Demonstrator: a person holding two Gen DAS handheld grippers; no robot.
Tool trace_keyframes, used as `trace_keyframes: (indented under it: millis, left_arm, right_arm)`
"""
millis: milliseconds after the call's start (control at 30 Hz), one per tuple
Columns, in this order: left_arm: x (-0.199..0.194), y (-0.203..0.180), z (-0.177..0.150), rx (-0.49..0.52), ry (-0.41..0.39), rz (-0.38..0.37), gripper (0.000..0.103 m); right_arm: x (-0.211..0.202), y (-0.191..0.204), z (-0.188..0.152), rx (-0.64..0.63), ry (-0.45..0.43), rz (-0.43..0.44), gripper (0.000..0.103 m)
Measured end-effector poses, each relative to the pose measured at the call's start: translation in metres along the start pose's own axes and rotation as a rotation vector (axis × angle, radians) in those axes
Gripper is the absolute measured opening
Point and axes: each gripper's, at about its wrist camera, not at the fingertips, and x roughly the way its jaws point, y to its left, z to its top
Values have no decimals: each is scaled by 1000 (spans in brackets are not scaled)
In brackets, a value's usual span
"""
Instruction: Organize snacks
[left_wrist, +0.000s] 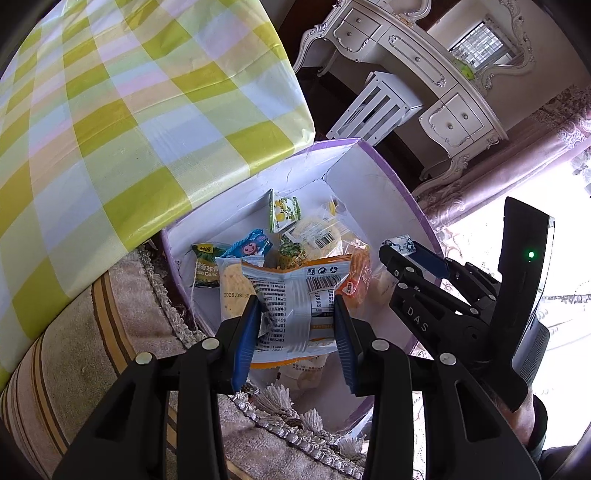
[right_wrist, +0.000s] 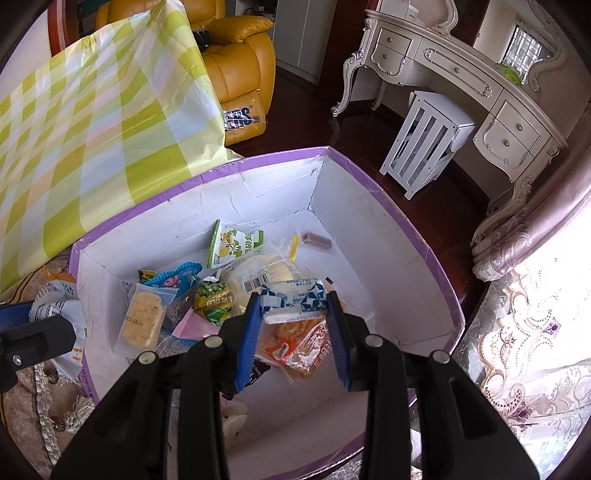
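A white box with a purple rim (left_wrist: 388, 166) (right_wrist: 417, 229) stands open beside the table and holds several snack packets. My left gripper (left_wrist: 297, 325) is shut on a crumpled white and orange snack bag (left_wrist: 291, 295), held over the box's near left edge. In the left wrist view my right gripper (left_wrist: 417, 262) shows at the right, over the box. My right gripper (right_wrist: 293, 314) is shut on a small white packet with blue triangles (right_wrist: 291, 301), held above the box's middle. Below lie a cracker packet (right_wrist: 144, 317), a green pea packet (right_wrist: 214, 301) and an orange packet (right_wrist: 291, 339).
A table with a green and yellow checked cloth (left_wrist: 110, 129) (right_wrist: 92, 129) rises left of the box. A fringed rug (left_wrist: 129, 314) lies underneath. Beyond are a white dressing table (right_wrist: 461, 74), a white slatted stool (right_wrist: 424, 144), a yellow armchair (right_wrist: 236, 55) and pink curtains (right_wrist: 535, 314).
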Motion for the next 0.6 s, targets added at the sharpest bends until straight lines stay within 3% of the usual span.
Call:
trace_keyframes:
  millis: [267, 433, 600]
  left_arm:
    - [7, 3, 0, -11, 21, -2, 39]
    - [9, 6, 0, -24, 29, -11, 40]
    - [5, 10, -2, -45, 14, -25, 63]
  right_arm:
    - [4, -3, 1, 15, 13, -2, 37]
    - [2, -2, 2, 15, 11, -4, 52]
    - [-2, -1, 2, 20, 15, -1, 66]
